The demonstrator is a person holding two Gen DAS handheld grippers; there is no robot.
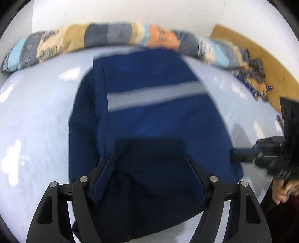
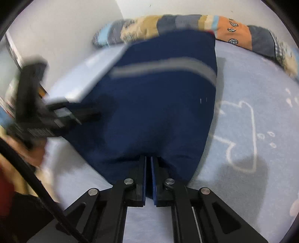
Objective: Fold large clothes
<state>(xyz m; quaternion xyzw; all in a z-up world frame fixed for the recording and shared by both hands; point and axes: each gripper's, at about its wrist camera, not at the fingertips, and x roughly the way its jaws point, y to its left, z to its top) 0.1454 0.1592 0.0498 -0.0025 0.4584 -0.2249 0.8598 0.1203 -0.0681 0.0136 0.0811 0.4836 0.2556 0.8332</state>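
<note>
**Navy garment on the bed, one claw wide and one clamped**

A navy blue garment (image 1: 149,115) is spread on the pale blue bed sheet (image 1: 37,121). Its long axis is directed away from the cameras, toward the patchwork quilt (image 1: 104,35) that is rolled along the white wall (image 1: 130,11). A grey reflective stripe (image 1: 155,95) is laid across the garment, at a right angle to the long axis.

In the left wrist view, the left claw (image 1: 149,168) is opened wide above the near end of the garment; the cloth is seen between the two fingers, but whether it is touched cannot be told. At the right edge the other claw is seen at the side hem.

In the right wrist view, the right claw (image 2: 148,168) is almost closed, and the near edge of the garment is pinched between its blue pads (image 2: 153,179). White cartoon outlines (image 2: 241,136) are printed on the sheet to the right.
</note>
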